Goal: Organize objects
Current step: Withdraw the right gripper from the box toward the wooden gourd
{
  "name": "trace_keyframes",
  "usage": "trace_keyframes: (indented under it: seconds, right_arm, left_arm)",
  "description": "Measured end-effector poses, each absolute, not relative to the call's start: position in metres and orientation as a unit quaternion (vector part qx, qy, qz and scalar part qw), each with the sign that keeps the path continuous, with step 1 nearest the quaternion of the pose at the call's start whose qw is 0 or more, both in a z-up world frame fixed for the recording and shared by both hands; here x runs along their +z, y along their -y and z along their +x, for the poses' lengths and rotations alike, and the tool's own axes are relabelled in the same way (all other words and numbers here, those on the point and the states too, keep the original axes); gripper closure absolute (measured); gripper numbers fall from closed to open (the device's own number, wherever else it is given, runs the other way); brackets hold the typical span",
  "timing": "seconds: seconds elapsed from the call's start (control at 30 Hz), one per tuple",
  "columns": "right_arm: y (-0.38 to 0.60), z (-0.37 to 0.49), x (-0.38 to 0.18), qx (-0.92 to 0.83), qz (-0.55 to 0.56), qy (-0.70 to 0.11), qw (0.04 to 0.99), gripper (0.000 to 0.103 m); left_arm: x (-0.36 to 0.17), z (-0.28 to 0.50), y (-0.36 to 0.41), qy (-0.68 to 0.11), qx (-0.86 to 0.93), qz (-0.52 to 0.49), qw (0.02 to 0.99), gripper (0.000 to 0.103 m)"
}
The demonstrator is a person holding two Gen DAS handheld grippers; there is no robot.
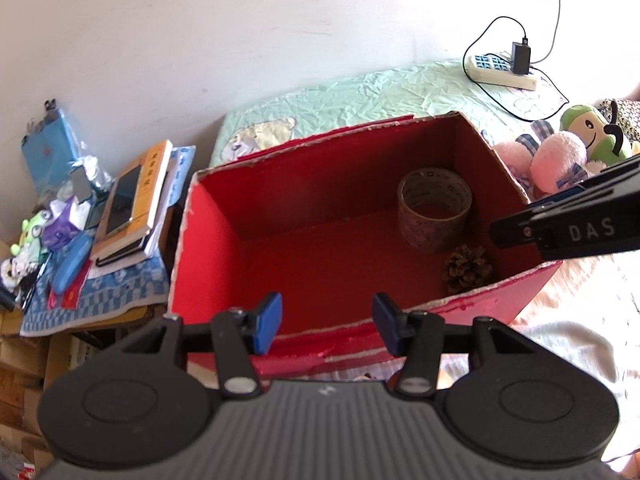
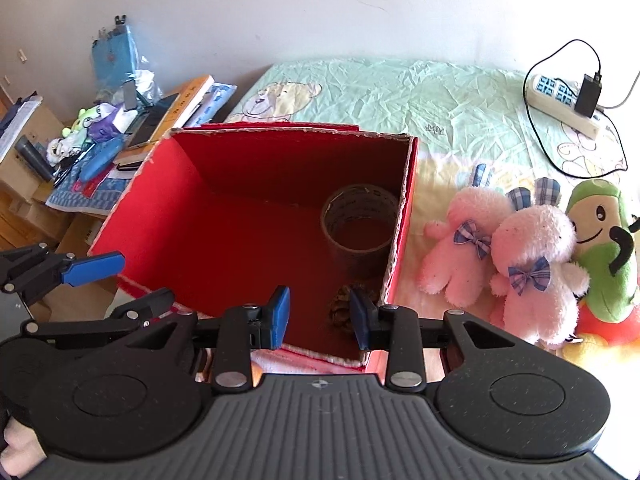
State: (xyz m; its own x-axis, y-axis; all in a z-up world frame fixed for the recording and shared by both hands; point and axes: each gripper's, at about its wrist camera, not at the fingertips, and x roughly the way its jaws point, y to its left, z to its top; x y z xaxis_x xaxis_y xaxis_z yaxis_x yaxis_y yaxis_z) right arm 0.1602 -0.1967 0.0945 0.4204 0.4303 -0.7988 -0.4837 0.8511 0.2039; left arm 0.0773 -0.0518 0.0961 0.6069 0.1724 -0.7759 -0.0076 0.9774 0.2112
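A red open box (image 1: 208, 248) (image 2: 160, 200) stands on the bed. Inside it, at the right end, a roll of brown tape (image 1: 435, 208) (image 2: 360, 228) stands upright and a pine cone (image 1: 467, 269) (image 2: 340, 309) lies near the front corner. My left gripper (image 1: 326, 322) is open and empty over the box's front rim; it also shows at the left of the right wrist view (image 2: 94, 268). My right gripper (image 2: 319, 317) is open and empty above the box's front right corner, over the pine cone; its finger (image 1: 560, 228) reaches in from the right in the left wrist view.
Two pink plush rabbits (image 2: 520, 256) (image 1: 556, 160) and a green plush toy (image 2: 604, 248) (image 1: 592, 128) lie on the bed right of the box. A power strip with charger (image 2: 568, 100) (image 1: 504, 66) lies at the back right. A cluttered side table with books (image 1: 132, 200) (image 2: 168, 116) stands left.
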Motion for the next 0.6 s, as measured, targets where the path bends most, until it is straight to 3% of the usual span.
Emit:
trace_keyframes:
  seconds: [0.6]
  right_arm:
    - [0.216, 0.12, 0.093, 0.303, 0.0, -0.449, 0.84, 0.068]
  left_arm:
    - [0.093, 0.051, 0.068, -0.455, 0.088, 0.089, 0.882, 0.048]
